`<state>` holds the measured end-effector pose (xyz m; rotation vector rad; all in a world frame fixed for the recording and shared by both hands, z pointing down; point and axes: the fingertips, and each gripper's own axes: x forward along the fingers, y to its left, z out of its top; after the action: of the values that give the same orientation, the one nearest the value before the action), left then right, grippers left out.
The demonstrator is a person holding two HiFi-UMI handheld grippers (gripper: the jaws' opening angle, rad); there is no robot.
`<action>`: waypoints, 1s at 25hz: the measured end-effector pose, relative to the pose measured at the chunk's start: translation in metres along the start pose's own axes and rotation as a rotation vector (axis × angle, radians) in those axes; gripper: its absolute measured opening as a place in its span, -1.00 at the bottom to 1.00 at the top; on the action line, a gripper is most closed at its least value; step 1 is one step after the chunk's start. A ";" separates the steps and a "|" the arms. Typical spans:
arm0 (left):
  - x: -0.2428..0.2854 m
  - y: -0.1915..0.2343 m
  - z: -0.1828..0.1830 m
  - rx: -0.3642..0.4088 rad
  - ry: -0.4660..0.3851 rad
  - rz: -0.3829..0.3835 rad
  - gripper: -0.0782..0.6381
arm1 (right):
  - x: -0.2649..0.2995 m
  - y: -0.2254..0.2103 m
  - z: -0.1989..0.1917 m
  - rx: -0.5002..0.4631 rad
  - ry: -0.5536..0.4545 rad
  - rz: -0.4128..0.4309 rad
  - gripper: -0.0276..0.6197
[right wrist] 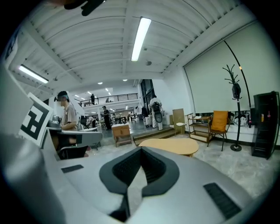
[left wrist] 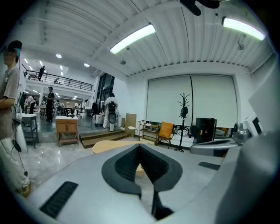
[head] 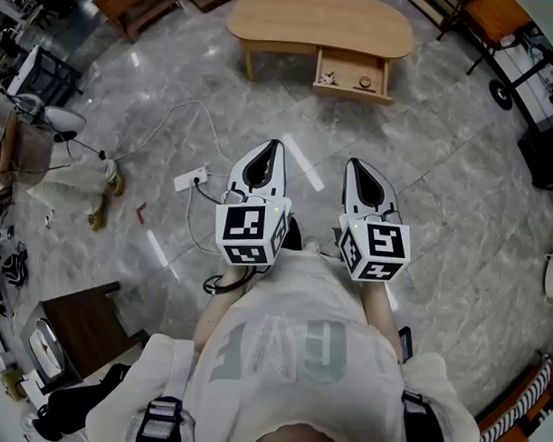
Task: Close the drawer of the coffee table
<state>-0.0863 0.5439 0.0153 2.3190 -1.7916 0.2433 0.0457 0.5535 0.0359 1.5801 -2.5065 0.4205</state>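
Observation:
The light wooden coffee table (head: 319, 27) stands far ahead on the marble floor. Its drawer (head: 352, 75) is pulled out toward me, with a small pale item (head: 328, 78) and a dark ring (head: 364, 82) inside. My left gripper (head: 277, 145) and right gripper (head: 353, 161) are side by side close to my body, well short of the table. Both are shut and hold nothing. The table top shows beyond the jaw tips in the left gripper view (left wrist: 116, 145) and in the right gripper view (right wrist: 170, 145). The left gripper (left wrist: 140, 145) and the right gripper (right wrist: 141, 149) have their tips together.
A white power strip (head: 191, 177) with cables lies on the floor left of my grippers, near white tape strips (head: 303, 162). A dark wooden cabinet (head: 78, 326) stands at lower left. An orange chair (head: 496, 19) is at top right. A person (left wrist: 8, 87) stands at left.

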 end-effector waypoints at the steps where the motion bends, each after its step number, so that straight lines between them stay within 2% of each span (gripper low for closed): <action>1: 0.003 0.003 0.002 -0.005 -0.001 0.011 -0.76 | 0.001 -0.003 0.001 -0.008 -0.002 -0.001 -0.90; 6: 0.032 0.015 0.008 -0.019 -0.012 0.036 -0.76 | 0.018 -0.020 0.006 -0.019 -0.016 -0.004 -0.90; 10: 0.064 0.028 -0.003 -0.037 -0.023 0.042 -0.76 | 0.047 -0.036 -0.006 -0.021 -0.015 -0.009 -0.90; 17: 0.156 0.074 -0.004 -0.074 -0.050 0.029 -0.76 | 0.140 -0.065 -0.001 -0.024 -0.018 -0.030 -0.90; 21: 0.227 0.106 0.026 -0.087 -0.039 0.004 -0.76 | 0.215 -0.080 0.031 -0.025 0.024 -0.047 -0.90; 25: 0.303 0.143 0.089 -0.011 -0.080 -0.032 -0.76 | 0.302 -0.090 0.089 -0.068 0.022 -0.069 -0.90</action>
<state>-0.1478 0.2023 0.0139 2.3798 -1.7850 0.1380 -0.0024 0.2295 0.0480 1.6214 -2.4157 0.3387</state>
